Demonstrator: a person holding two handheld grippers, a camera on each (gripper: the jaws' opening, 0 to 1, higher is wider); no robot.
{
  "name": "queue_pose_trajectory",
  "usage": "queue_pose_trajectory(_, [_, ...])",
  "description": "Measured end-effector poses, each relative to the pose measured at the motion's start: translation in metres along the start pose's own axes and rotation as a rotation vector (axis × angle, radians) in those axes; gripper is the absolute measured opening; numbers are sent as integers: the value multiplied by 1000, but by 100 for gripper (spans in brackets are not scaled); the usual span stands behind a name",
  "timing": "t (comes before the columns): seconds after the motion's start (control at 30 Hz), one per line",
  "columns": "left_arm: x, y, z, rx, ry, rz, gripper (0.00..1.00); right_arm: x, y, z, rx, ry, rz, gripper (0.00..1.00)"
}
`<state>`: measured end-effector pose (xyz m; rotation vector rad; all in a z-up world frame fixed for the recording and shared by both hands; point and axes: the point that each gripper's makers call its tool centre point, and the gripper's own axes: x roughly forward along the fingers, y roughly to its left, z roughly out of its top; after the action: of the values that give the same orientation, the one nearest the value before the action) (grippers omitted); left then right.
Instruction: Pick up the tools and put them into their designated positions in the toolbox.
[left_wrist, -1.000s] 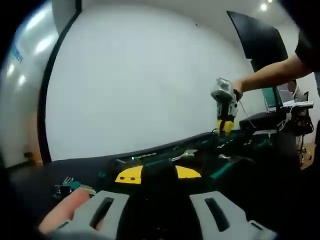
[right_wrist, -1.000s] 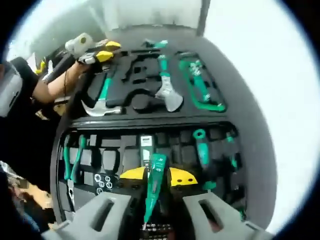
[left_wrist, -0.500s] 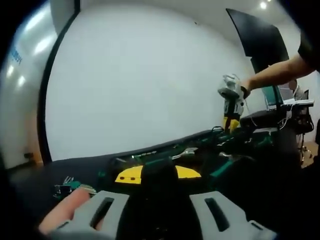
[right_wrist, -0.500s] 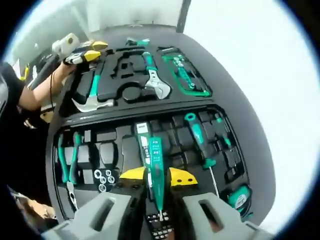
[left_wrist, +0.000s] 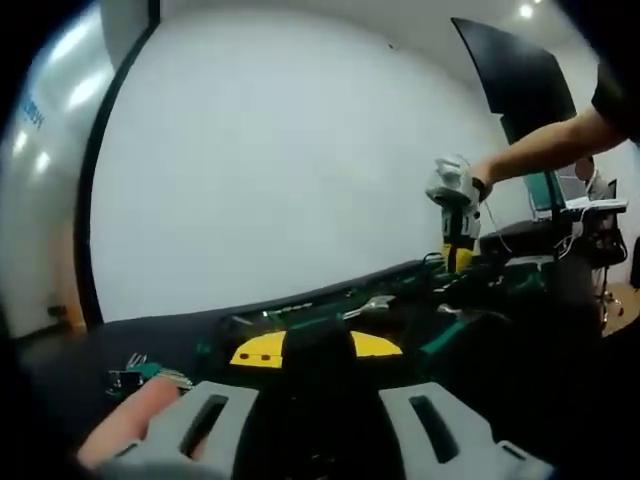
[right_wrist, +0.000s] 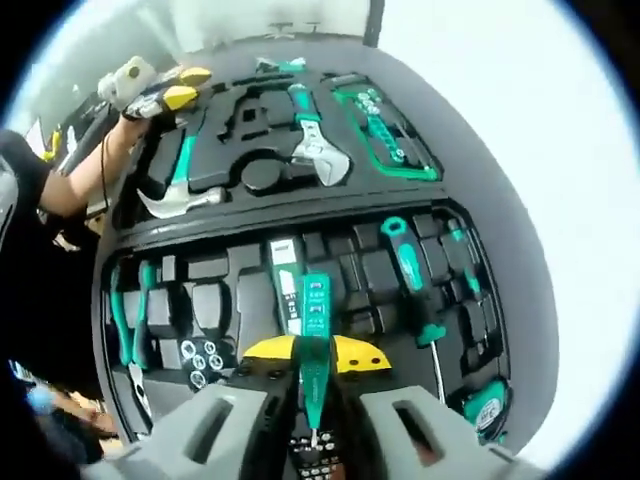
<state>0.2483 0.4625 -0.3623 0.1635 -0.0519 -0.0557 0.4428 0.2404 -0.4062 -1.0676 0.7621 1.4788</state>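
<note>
One green tester pen (right_wrist: 312, 340) sits clamped in the right gripper (right_wrist: 312, 400) above the toolbox (right_wrist: 160, 215); next, lower it into its slot, probably beside the screwdriver (right_wrist: 412, 280).

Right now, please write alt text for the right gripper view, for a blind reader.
The right hand-held gripper holds a green tester pen above an open black toolbox. A hammer, wrench and screwdriver lie in its slots.

Grey plastic jaws with slotted holes and yellow pads are seen on the right gripper (right_wrist: 312, 400). The same grey-and-yellow build is seen on the left gripper (left_wrist: 318, 400). A black short sleeve (left_wrist: 618, 95) is worn above the gripper.
</note>
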Motion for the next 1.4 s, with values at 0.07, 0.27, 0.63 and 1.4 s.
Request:
queue_pose_trajectory(0.07, [0,0,0,2,0,0,24,1,-1,-3,-3,19,3,11])
queue_pose_trajectory(0.27, [0,1,0,-1,0,-1,24,-2,-4,0,-6,50,1,10])
queue_pose_trajectory(0.63, [0,-1,-1,3,5,-1,24,2,-33,20,-123,128,-37,10])
queue_pose_trajectory(1.4, [-1,-2,-1,9,3,-9,24,14,-34,17,-234,151,-36,11])
